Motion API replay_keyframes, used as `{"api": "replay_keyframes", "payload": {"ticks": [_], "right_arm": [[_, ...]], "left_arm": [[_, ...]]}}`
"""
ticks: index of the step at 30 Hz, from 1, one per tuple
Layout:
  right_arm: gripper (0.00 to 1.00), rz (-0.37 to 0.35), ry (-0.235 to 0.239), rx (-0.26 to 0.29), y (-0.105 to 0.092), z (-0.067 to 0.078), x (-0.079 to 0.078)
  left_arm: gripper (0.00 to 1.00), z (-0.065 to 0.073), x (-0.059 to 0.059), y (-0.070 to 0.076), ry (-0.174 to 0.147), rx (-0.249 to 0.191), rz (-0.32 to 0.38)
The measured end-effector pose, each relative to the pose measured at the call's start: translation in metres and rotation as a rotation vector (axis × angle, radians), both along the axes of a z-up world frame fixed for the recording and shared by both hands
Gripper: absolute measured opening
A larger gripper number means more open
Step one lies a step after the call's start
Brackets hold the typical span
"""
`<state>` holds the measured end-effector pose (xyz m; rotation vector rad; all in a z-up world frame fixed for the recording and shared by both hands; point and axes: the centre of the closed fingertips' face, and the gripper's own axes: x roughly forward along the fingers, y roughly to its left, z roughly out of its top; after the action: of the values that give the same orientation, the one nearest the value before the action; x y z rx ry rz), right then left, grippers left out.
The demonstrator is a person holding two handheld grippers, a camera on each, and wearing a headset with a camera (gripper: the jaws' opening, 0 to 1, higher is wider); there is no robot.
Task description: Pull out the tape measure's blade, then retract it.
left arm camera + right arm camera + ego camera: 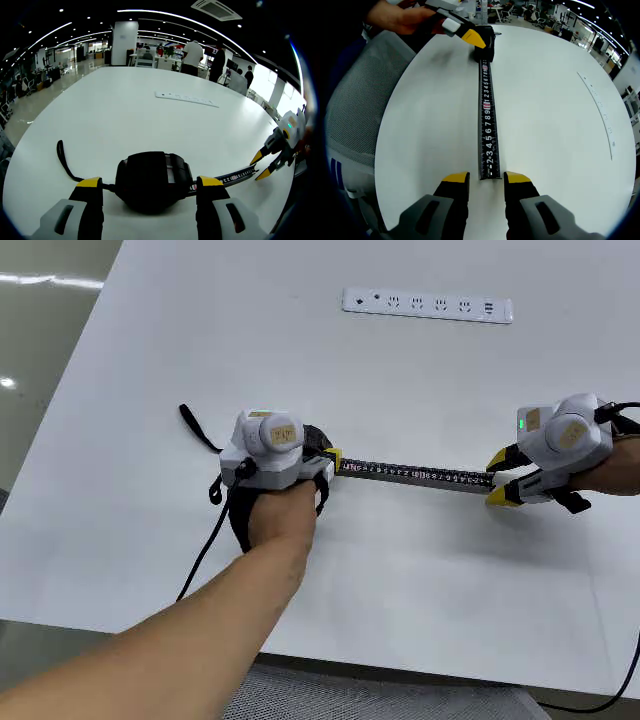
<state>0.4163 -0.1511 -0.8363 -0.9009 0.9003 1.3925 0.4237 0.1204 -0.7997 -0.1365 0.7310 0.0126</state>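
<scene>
The black tape measure case sits on the white table, and my left gripper is shut on it, one yellow-tipped finger against each side. In the head view that gripper is left of centre, with a hand over it. The dark numbered blade runs out flat to the right along the table. Its end lies between the yellow tips of my right gripper, which stands open with a gap on either side. In the head view the right gripper is at the far right.
A white power strip lies at the back of the table. The case's black strap trails left, and a cable runs off the near edge. A mesh chair stands by that edge. People stand beyond the table.
</scene>
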Motion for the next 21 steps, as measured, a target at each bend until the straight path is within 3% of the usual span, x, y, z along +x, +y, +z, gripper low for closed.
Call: {"api": "replay_keyframes", "payload": {"ticks": [12, 21], "right_arm": [[0.14, 0.019, 0.007, -0.005, 0.0017, -0.0011, 0.0048], [0.13, 0.043, 0.007, -0.011, 0.0018, -0.0007, 0.0043]], "left_arm": [[0.69, -0.0022, 0.0040, 0.0004, -0.006, 0.001, -0.011], [0.64, -0.0006, 0.0043, -0.0022, -0.022, -0.008, -0.014]]}}
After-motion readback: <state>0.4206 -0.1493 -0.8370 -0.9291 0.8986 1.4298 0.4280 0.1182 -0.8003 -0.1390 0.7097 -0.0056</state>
